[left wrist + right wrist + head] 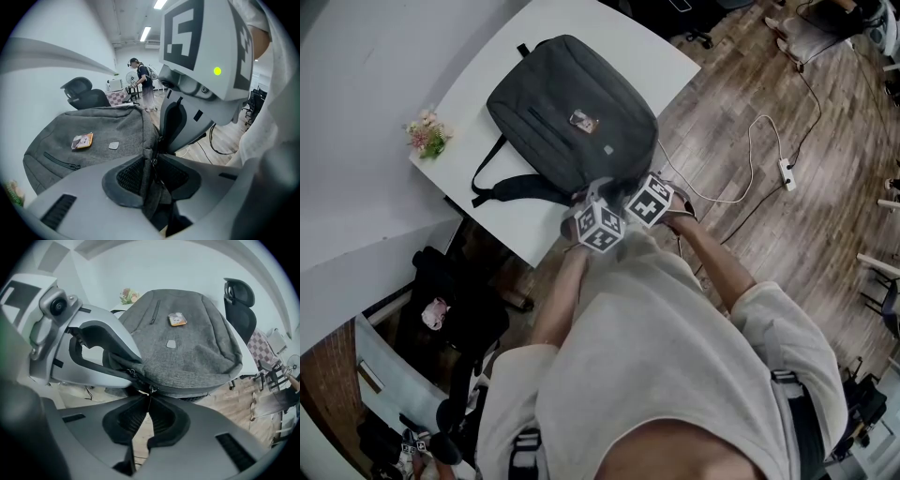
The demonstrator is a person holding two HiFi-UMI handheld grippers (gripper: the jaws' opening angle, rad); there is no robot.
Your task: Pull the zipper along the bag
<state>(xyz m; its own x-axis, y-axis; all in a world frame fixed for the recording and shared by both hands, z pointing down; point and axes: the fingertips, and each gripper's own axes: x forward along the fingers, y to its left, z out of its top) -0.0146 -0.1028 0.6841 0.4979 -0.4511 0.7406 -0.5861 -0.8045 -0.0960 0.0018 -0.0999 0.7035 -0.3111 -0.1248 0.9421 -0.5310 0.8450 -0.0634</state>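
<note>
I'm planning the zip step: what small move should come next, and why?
Probably draw the right tool along the edge of the bag, away from the left tool. It looks shut on the pull, and the left tool clamps the fabric beside the track, bracing it.

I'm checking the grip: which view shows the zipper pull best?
The right gripper view: the zipper pull sits sharp and centered at the right claw's tips, under the backpack's edge. In the left gripper view the right claw mostly covers it. The head view hides it under the marker cubes.
</note>
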